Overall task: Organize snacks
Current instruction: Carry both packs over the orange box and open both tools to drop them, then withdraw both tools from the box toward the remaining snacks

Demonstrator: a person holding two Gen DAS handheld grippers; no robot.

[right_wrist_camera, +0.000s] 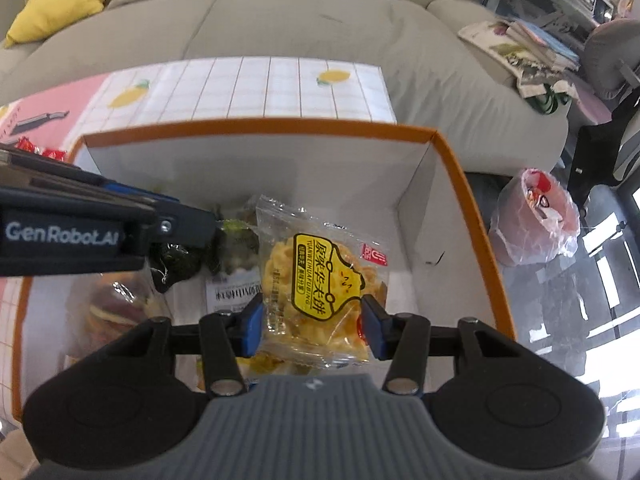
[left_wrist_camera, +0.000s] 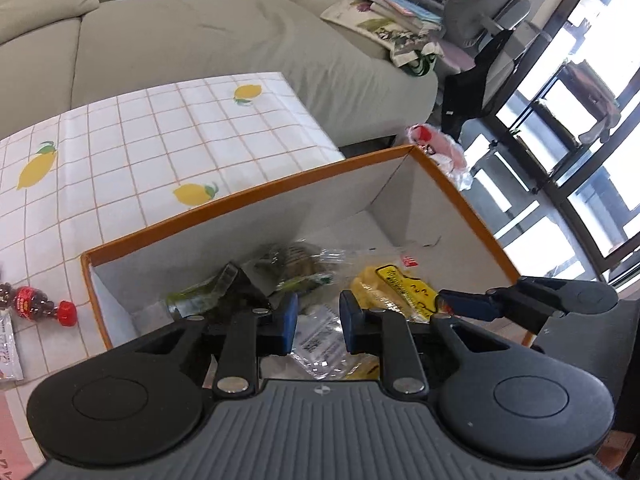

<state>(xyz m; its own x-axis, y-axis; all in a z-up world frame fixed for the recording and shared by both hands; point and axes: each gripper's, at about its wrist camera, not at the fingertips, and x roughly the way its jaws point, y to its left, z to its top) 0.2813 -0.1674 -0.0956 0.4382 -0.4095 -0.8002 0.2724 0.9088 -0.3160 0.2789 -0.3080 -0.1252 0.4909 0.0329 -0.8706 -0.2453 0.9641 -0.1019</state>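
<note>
Gripping the clear crinkly waffle-cookie packet with yellow label [right_wrist_camera: 320, 280] at its edges over the orange-rimmed white box [right_wrist_camera: 452, 160], right gripper [right_wrist_camera: 312, 330] fingers half-open; light, crushable, slippery. Left gripper [left_wrist_camera: 318, 324] fingers narrow, empty.

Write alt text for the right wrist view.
The right tongs grip a clear packet of yellow waffle biscuits over an orange-rimmed white box that already holds other wrapped snacks. The left tongs reach into the box from the left; a beige sofa lies beyond.
</note>
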